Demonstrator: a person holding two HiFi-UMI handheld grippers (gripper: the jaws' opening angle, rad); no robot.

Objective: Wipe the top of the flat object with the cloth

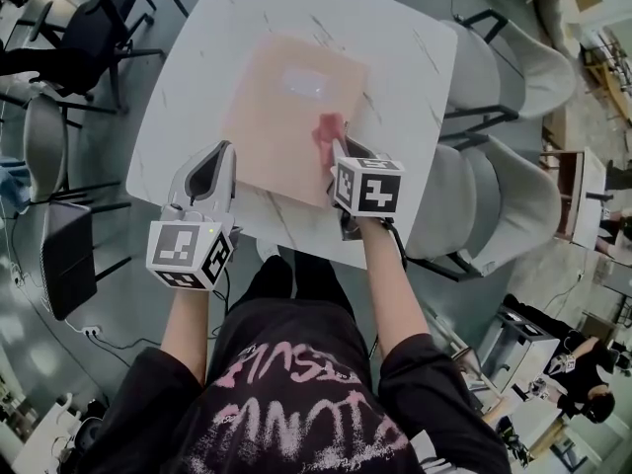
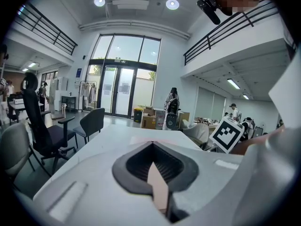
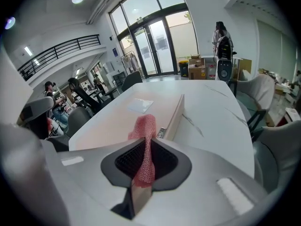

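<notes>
Right gripper (image 1: pixel 336 148) clamps cloth (image 1: pixel 327 129) at flat object's (image 1: pixel 281 117) edge; left gripper (image 1: pixel 223 152) clenched, empty. Wiping step, apparently; next: sweep across the top.

Windows: tall glass entrance doors (image 2: pixel 123 79), daylight pouring in
Ceiling: round white spotlights (image 2: pixel 99 2) glowing
Seating: pale grey padded chairs (image 1: pixel 513 200) beside white marble-look table (image 1: pixel 178 87)

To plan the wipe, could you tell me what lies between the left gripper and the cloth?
The flat object's bare top, as the head view shows.
</notes>
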